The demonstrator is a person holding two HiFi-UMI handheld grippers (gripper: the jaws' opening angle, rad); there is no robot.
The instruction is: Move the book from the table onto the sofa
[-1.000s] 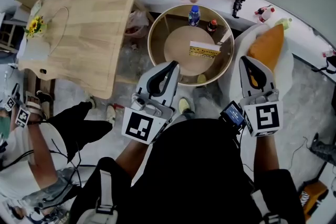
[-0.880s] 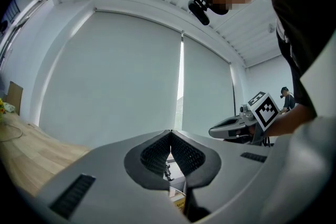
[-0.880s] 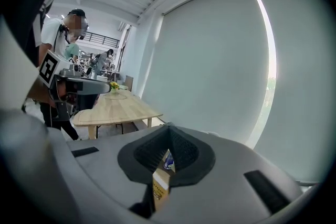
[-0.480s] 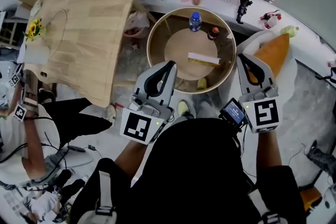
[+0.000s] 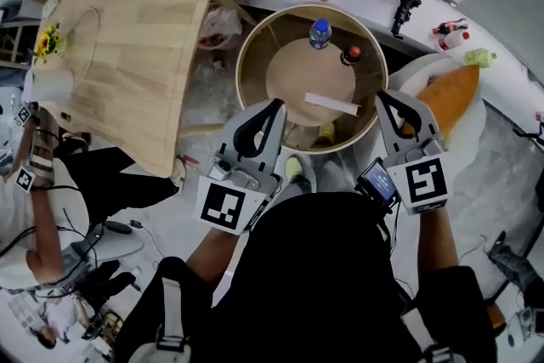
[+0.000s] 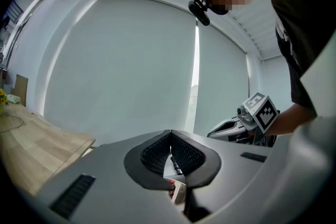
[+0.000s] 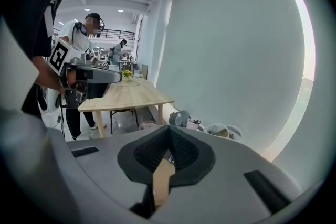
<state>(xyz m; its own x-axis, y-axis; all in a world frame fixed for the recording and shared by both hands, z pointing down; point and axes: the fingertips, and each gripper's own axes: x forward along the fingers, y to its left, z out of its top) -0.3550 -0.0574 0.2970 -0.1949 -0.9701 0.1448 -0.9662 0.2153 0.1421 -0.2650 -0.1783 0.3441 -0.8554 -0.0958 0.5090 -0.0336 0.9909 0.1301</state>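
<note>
Two grippers, both empty, both held over the near edge of the round table (image 5: pixel 241 64). Left gripper (image 5: pixel 274 108): jaws pressed together, nothing between them, tip at the table's near-left rim. Book (image 5: pixel 331 104) lies flat on the table, near-right part, just ahead of and between the two tips. Its long axis runs across, left end a bit farther, right end angled toward the near-right rim. Right gripper (image 5: pixel 387 98): jaws closed tight, nothing held, tip at the near-right rim, close to the book's right end. It looks slightly nearer to the book than the left. Sofa (image 5: pixel 422 70) with orange cushion (image 5: pixel 450 93) sits just past the table's right edge, beside the right gripper. Judgement: no grasp yet, jaws must open first. The book's right end faces the right gripper and the sofa is on that side, so the right hand has the shorter carry, a sideways move to the right.
</note>
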